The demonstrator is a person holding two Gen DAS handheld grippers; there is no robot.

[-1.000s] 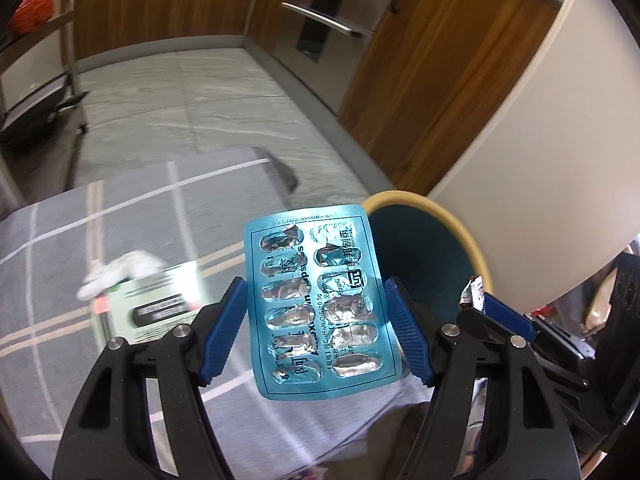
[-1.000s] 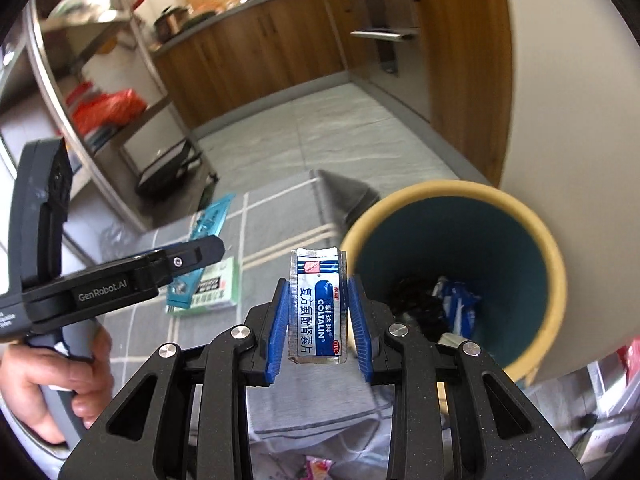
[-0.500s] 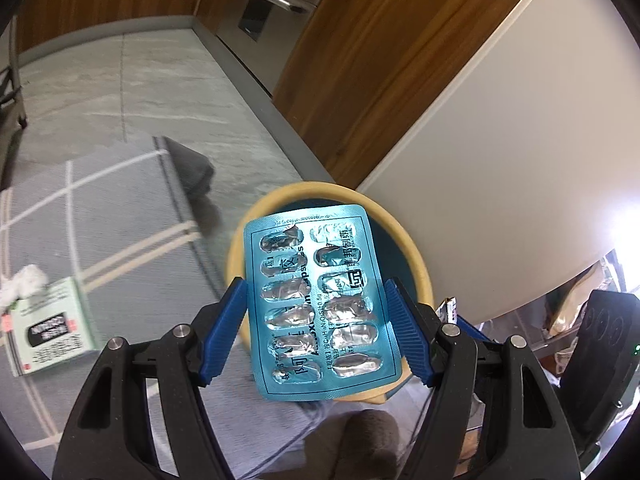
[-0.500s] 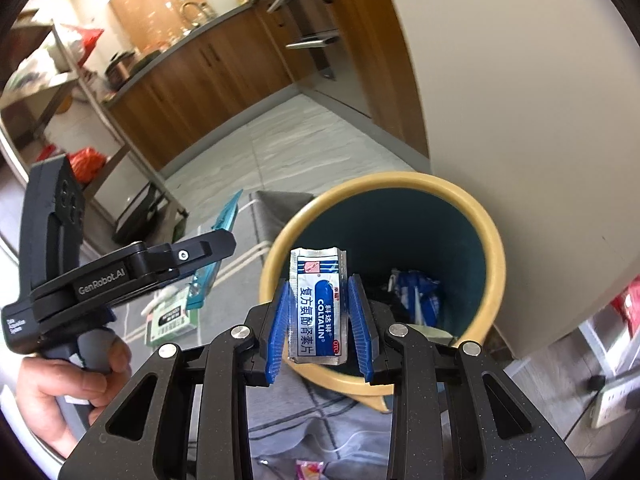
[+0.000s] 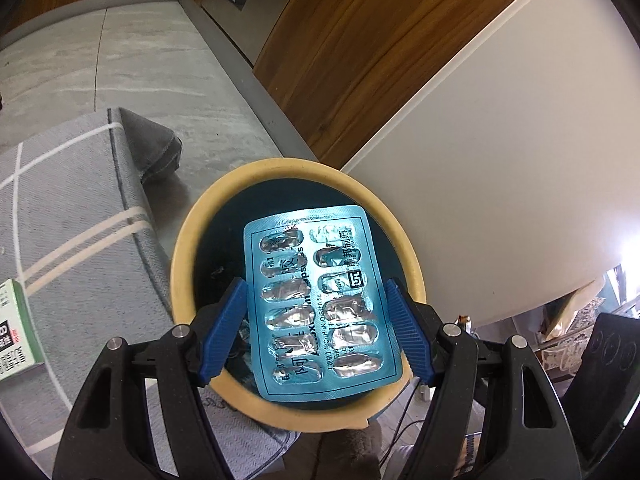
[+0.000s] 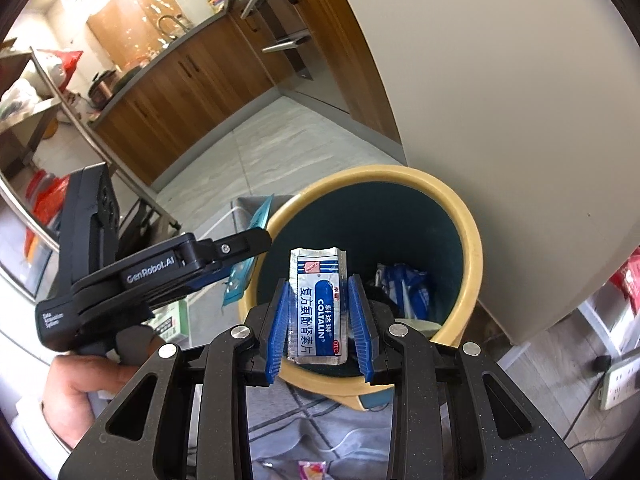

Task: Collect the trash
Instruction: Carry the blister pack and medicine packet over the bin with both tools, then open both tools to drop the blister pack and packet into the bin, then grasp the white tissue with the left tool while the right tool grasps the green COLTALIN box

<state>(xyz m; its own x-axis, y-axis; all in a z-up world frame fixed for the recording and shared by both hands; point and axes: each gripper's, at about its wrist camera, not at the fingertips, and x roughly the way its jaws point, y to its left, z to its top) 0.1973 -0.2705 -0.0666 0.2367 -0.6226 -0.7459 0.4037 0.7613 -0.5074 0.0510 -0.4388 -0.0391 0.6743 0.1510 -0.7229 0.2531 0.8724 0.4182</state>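
Observation:
My left gripper point(image 5: 316, 320) is shut on a blue blister pack point(image 5: 316, 304) with emptied foil pockets and holds it over the mouth of the yellow-rimmed, teal bin point(image 5: 188, 248). My right gripper point(image 6: 318, 312) is shut on a white and blue medicine sachet point(image 6: 318, 304) above the near rim of the same bin point(image 6: 472, 248). The left gripper's body point(image 6: 160, 272) shows in the right wrist view, left of the bin, with the blister pack's edge point(image 6: 240, 276) by the rim. Blue and white wrappers point(image 6: 404, 288) lie inside the bin.
A grey checked cloth point(image 5: 72, 208) covers the surface left of the bin, with a green and white box point(image 5: 14, 332) on it. A white wall panel point(image 6: 500, 100) stands right behind the bin. A power strip point(image 6: 620, 380) lies on the floor at right.
Both grippers have moved right and forward with their loads, from beside the bin to over its opening. The bin now fills the middle of both views.

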